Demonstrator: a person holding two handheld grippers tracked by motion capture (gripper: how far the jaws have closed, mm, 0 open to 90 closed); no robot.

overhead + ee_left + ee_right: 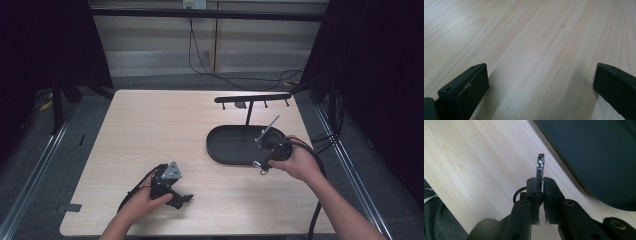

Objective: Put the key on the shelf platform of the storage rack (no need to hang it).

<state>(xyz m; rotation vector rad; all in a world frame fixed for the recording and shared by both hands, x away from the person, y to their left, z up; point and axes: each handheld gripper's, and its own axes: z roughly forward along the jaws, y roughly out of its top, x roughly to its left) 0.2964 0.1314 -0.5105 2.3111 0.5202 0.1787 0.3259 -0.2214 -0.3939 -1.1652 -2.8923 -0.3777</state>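
My right gripper [541, 181] is shut on a thin shiny metal piece [540, 165] that stands on edge between the pads, with a dark ring [517, 194] hanging from it. In the high view this right gripper [261, 165] hovers at the near right edge of a black stand's oval base [230, 147]. The stand's post carries a black crossbar [252, 98] with small hooks. My left gripper [184, 199] rests low near the table's front, left of centre. Its jaws stand wide apart over bare wood in the left gripper view [541, 67], nothing between them.
The light wooden table [160, 130] has bare room across its left and middle. The dark base [599, 157] lies just right of the held piece. Cables [320, 210] trail from both grippers off the front edge. Black frames and rails flank the table.
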